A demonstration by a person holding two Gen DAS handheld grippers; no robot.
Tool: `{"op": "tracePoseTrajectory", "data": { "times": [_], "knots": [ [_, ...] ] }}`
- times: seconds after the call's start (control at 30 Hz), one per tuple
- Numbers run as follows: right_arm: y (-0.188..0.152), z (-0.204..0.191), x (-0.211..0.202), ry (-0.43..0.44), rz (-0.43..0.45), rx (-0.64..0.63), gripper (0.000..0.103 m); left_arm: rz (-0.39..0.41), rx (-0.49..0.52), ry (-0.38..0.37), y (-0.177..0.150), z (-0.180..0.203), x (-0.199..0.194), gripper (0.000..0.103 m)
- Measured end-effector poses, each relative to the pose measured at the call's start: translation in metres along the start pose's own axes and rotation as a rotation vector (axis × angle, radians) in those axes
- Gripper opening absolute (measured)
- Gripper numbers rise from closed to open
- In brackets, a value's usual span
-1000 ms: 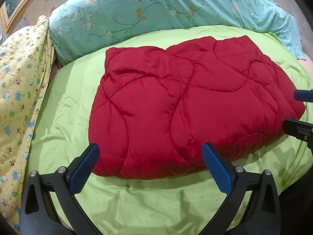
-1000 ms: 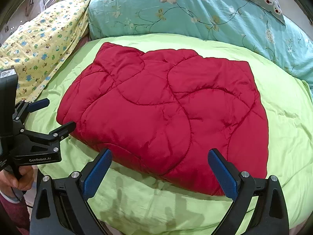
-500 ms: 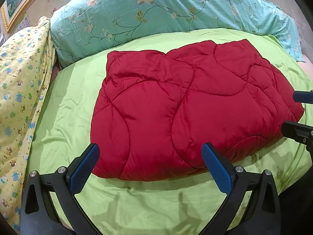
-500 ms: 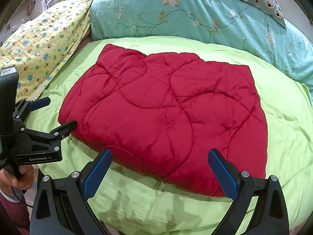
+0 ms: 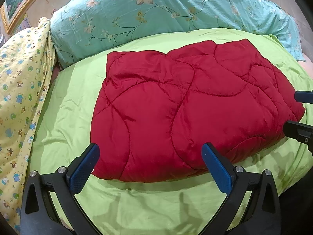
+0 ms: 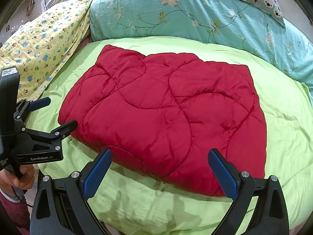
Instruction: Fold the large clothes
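**Red quilted garment folded flat on green sheet — both grippers spread, empty**

Puffy dark-red quilted garment (image 5: 187,109), curved stitch lines across the padding, folded into a thick rough rectangle with stacked layers showing along the near edge. Lies mid-bed on a wrinkled lime-green bedsheet (image 5: 64,105). Beyond it: long teal floral-print bolster pillow (image 5: 156,13); off to one side, yellow cartoon-print quilt (image 5: 17,90).

Left gripper (image 5: 150,166): blue-padded fingers (image 5: 84,168) wide apart, nothing between them. Near edge of the garment sits ahead of and between the tips, not touched as far as can be told.

Right gripper (image 6: 160,168): same — fingers (image 6: 221,172) splayed, holding nothing. Garment's near edge and corner lie between and just beyond the tips.

In the right wrist view, left gripper seen side-on beside the garment's end, jaws parted, close to the fabric but apart from it; hand (image 6: 17,178) wrapped round its handle.
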State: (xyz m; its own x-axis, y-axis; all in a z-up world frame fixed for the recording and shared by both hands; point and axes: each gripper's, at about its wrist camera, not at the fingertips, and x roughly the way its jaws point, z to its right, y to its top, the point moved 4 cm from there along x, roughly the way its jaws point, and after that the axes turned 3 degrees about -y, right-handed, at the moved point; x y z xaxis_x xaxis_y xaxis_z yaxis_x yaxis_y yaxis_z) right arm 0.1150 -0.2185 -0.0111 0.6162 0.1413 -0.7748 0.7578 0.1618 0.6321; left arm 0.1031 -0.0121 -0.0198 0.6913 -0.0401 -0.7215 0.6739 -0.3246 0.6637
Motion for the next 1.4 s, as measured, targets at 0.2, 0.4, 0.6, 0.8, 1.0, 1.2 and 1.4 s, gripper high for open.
{"op": "tracePoseTrajectory", "data": {
  "times": [0.2,0.4,0.6,0.8,1.0,1.2,1.4],
  "knots": [
    [0.0002,0.0012,-0.0027,-0.005,0.003,0.011,0.099,0.004,-0.004,0.002,0.0017,-0.0015,-0.0014,0.103],
    [-0.0003,-0.0021,-0.0036,-0.003,0.005,0.001,0.099,0.006,-0.007,0.001,0.0016,-0.0011,-0.0031,0.103],
    [0.0003,-0.0045,-0.0042,-0.003,0.008,-0.002,0.099,0.007,-0.007,0.001,0.0017,-0.0006,-0.0043,0.103],
    [0.0006,-0.0045,-0.0047,-0.007,0.007,0.002,0.099,0.005,-0.01,-0.002,0.0017,-0.0008,-0.0049,0.103],
    [0.0003,-0.0038,-0.0041,-0.005,0.007,0.002,0.099,0.003,-0.01,-0.003,0.0019,-0.0008,-0.0048,0.103],
    [-0.0002,-0.0022,-0.0002,-0.008,0.001,0.011,0.099,-0.002,-0.011,-0.009,0.0026,-0.0007,-0.002,0.103],
    [-0.0006,0.0004,0.0046,-0.012,-0.005,0.022,0.099,-0.01,-0.031,-0.02,0.0038,-0.0022,0.0029,0.103]
  ]
}}
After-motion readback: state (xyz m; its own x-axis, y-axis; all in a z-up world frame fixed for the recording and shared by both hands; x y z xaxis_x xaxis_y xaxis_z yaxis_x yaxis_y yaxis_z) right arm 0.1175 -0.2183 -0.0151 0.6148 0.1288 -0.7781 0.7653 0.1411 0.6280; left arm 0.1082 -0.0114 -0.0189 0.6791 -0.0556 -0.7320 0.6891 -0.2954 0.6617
